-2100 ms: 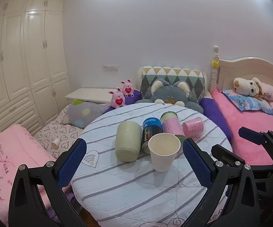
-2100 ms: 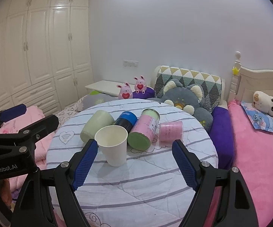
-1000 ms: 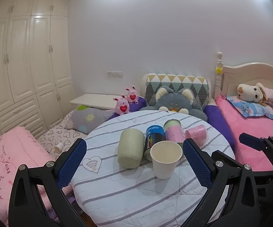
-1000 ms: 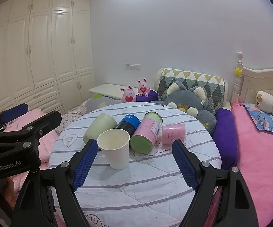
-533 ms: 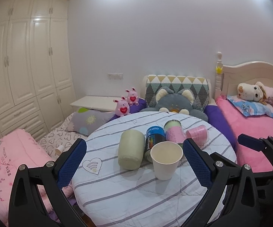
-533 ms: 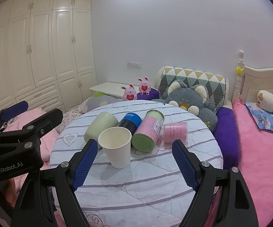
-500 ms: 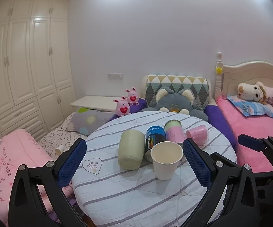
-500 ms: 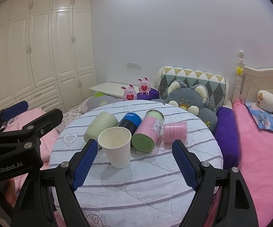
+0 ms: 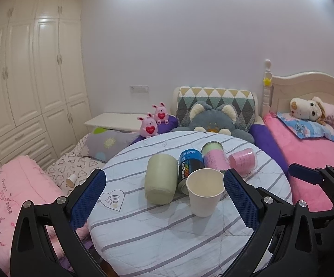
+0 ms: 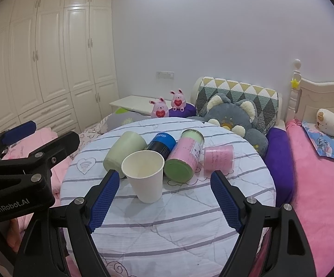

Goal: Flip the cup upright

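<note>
A white paper cup [image 9: 204, 191] stands upright, mouth up, on the round striped table [image 9: 157, 230]; it also shows in the right wrist view [image 10: 145, 179]. Behind it lie a pale green cup [image 9: 160, 182] on its side, a blue-black can [image 9: 188, 165], a pink canister with green ends [image 9: 213, 158] and a small pink cup [image 9: 243, 161]. My left gripper [image 9: 164, 198] is open and empty, held back from the table's near edge. My right gripper [image 10: 164, 198] is open and empty, likewise held back. Each gripper appears at the edge of the other's view.
Behind the table are a grey plush cat [image 9: 210, 122], a patterned cushion [image 9: 215, 99] and two pink bunny toys [image 9: 154, 121]. A pink bed [image 9: 310, 147] stands right, pink bedding [image 9: 12, 196] left, white wardrobes [image 9: 28, 80] along the left wall.
Both grippers have drawn back and risen slightly from the table, so the cups look a little smaller. The paper cup stays upright; nothing on the table moved.
</note>
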`<state>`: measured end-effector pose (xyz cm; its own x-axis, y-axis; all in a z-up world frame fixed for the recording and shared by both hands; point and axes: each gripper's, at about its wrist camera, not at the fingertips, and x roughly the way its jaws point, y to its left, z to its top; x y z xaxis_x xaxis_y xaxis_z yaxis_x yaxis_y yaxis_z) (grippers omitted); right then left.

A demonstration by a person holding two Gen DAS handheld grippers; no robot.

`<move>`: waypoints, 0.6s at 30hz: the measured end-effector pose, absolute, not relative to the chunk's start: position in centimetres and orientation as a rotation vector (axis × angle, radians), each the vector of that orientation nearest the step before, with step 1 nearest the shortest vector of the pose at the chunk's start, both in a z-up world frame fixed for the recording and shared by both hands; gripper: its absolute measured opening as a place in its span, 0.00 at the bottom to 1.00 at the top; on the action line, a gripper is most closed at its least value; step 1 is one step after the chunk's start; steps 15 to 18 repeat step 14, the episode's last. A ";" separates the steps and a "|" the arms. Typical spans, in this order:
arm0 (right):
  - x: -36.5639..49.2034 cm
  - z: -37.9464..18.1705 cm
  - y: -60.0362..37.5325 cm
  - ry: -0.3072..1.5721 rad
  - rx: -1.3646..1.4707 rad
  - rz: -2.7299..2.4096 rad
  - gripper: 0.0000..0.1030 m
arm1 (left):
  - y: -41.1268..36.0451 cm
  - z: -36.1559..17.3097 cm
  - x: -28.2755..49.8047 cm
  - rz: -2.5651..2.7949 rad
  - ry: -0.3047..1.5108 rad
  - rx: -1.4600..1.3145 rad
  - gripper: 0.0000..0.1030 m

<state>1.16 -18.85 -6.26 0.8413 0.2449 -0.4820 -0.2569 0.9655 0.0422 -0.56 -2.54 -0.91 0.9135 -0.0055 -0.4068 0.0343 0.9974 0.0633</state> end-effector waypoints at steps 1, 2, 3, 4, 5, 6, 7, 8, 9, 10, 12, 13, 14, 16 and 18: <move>1.2 -6.3 -18.7 0.508 -0.027 0.267 0.80 | -2.5 -1.0 -0.5 -0.023 0.420 0.070 1.00; 1.3 -6.3 -18.6 0.510 -0.028 0.267 0.80 | -2.5 -1.0 -0.5 -0.025 0.420 0.072 1.00; 1.3 -6.3 -18.5 0.512 -0.030 0.267 0.80 | -2.5 -1.0 -0.4 -0.026 0.420 0.069 1.00; 1.4 -6.3 -18.4 0.514 -0.033 0.268 0.80 | -2.4 -1.1 -0.4 -0.028 0.420 0.068 1.00; 1.4 -6.4 -18.3 0.516 -0.034 0.268 0.80 | -2.3 -1.1 -0.4 -0.031 0.421 0.068 1.00; 1.5 -6.4 -18.2 0.518 -0.034 0.269 0.80 | -2.2 -1.1 -0.4 -0.034 0.421 0.068 1.00; 1.6 -6.4 -18.1 0.521 -0.035 0.269 0.80 | -2.1 -1.2 -0.3 -0.036 0.423 0.067 1.00; 1.6 -6.5 -18.0 0.524 -0.036 0.267 0.80 | -1.9 -1.2 -0.2 -0.041 0.428 0.064 1.00; 1.8 -6.5 -17.9 0.529 -0.039 0.266 0.80 | -1.8 -1.3 -0.2 -0.048 0.432 0.060 1.00; 1.8 -6.5 -17.8 0.532 -0.042 0.266 0.80 | -1.7 -1.4 0.0 -0.059 0.439 0.057 1.00; 2.1 -6.6 -17.6 0.539 -0.045 0.264 0.80 | -1.5 -1.5 0.1 -0.067 0.447 0.056 1.00; 2.3 -6.7 -17.3 0.542 -0.048 0.263 0.80 | -1.4 -1.6 0.1 -0.071 0.447 0.056 1.00; 2.4 -6.7 -17.2 0.544 -0.049 0.264 0.80 | -1.3 -1.6 0.2 -0.075 0.448 0.054 1.00; 2.4 -6.7 -17.2 0.544 -0.049 0.264 0.80 | -1.3 -1.6 0.2 -0.075 0.448 0.054 1.00; 2.4 -6.7 -17.2 0.544 -0.049 0.264 0.80 | -1.3 -1.6 0.2 -0.075 0.448 0.054 1.00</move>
